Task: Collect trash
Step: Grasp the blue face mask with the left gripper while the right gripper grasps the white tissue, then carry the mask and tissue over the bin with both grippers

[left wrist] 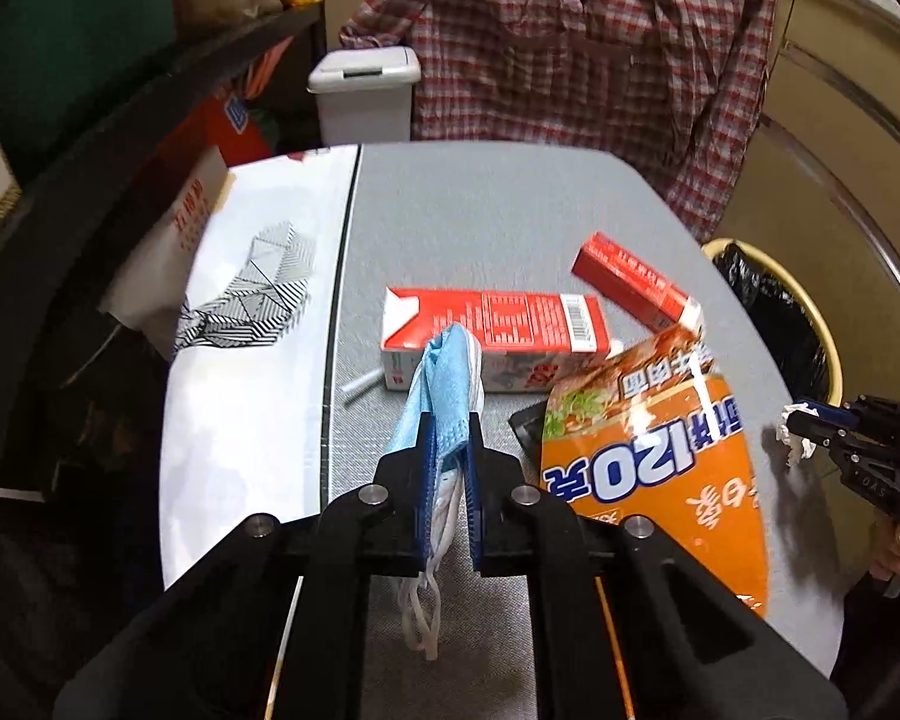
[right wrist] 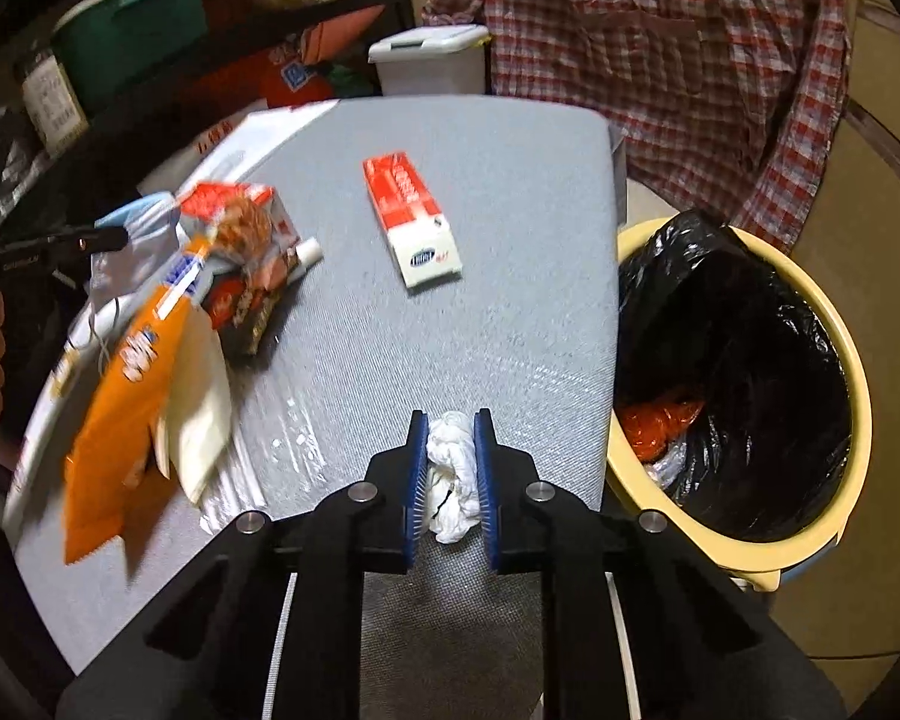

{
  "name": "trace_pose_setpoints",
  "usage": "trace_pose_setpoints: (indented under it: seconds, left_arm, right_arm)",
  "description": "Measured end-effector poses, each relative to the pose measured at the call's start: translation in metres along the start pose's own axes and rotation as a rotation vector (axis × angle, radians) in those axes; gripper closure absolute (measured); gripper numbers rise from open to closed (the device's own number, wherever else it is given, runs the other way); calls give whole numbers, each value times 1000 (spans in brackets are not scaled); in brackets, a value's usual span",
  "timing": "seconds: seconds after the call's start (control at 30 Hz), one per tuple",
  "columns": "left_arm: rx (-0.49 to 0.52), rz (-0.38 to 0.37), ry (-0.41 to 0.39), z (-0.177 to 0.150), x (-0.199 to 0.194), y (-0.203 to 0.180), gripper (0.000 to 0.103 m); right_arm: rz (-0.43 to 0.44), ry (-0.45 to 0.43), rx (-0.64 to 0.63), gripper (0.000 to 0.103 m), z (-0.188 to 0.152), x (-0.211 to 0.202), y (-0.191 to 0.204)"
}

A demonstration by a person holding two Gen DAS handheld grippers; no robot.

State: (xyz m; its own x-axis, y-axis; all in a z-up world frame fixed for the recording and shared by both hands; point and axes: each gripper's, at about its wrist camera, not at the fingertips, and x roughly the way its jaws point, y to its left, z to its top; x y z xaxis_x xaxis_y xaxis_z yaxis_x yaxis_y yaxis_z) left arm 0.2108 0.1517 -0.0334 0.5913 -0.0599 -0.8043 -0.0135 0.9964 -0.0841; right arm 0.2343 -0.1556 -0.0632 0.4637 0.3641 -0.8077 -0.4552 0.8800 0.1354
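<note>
left hand-held gripper (left wrist: 450, 426): clamps blue face mask (left wrist: 444, 372) (straps dangling) | right hand-held gripper (right wrist: 452, 420): pinches crumpled tissue (right wrist: 453, 468)

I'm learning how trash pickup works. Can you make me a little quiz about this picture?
1. True or false: the left gripper is shut on the blue face mask.
2. What does the right gripper hold? A) crumpled white tissue B) a spoon C) a banana
3. What colour is the bag lining the yellow bin beside the grey table?

Key: 1 true; 2 A; 3 black.
</note>
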Motion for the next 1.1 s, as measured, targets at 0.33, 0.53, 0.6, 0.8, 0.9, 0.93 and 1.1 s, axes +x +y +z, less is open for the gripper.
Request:
trace_pose_setpoints:
  seconds: [0.33, 0.53, 0.6, 0.8, 0.9, 0.93, 1.1]
  left_arm:
    - [-19, -11, -57, 3, -21, -2, 94]
    - [-27, -17, -87, 5, -32, -5, 94]
    - [-31, -18, -96, 5, -35, -5, 94]
    - [-28, -5, -130, 6, -46, -16, 94]
    - [-26, -7, -143, 4, -51, -24, 94]
    - [-20, -5, -148, 3, -53, -28, 94]
    - [28, -1, -177, 1, -67, -45, 94]
  right_arm:
    - [11, -96, -12, 88, 6, -29, 8]
    - [-2, -168, -19, 88, 9, -49, 10]
    - [-1, -192, -13, 88, 10, -56, 10]
    - [-8, -242, 13, 88, 13, -71, 2]
    - [-13, -265, 31, 88, 15, -80, -3]
    - [-13, -271, 38, 88, 16, -81, -5]
    - [-37, -317, 73, 88, 20, -97, -22]
